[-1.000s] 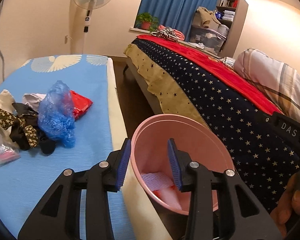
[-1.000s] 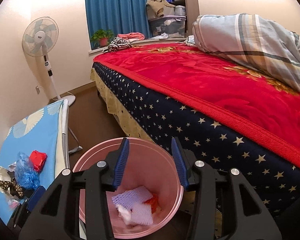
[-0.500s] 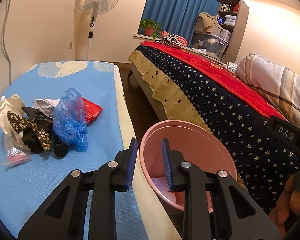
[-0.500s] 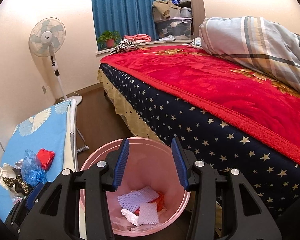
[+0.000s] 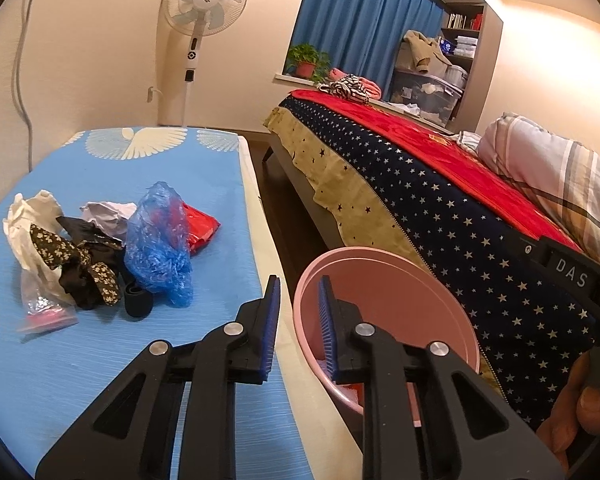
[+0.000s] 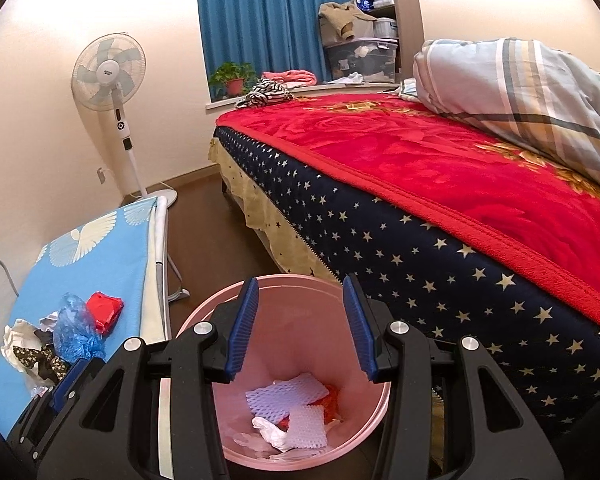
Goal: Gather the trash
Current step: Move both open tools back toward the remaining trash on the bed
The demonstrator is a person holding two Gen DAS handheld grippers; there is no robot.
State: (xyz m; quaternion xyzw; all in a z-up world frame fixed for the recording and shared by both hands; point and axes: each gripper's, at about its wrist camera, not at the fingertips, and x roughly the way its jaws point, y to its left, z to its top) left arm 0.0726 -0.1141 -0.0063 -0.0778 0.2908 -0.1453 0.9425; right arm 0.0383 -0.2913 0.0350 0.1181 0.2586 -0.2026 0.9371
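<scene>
The pink bin [image 6: 300,380] already held white foam netting [image 6: 288,394] and scraps. Left of the bin, a trash pile [image 5: 112,248] remained on the blue bench [image 5: 80,360]. The left gripper [image 5: 298,320] was closing, empty; the right gripper [image 6: 298,320] hung released above the bin.

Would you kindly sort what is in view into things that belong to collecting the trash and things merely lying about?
Belongs to the job:
- pink bin
- blue plastic bag
- red wrapper
- crumpled white paper
- small clear bag

Just lying about:
- standing fan
- potted plant
- plaid pillow
- striped garment
</scene>
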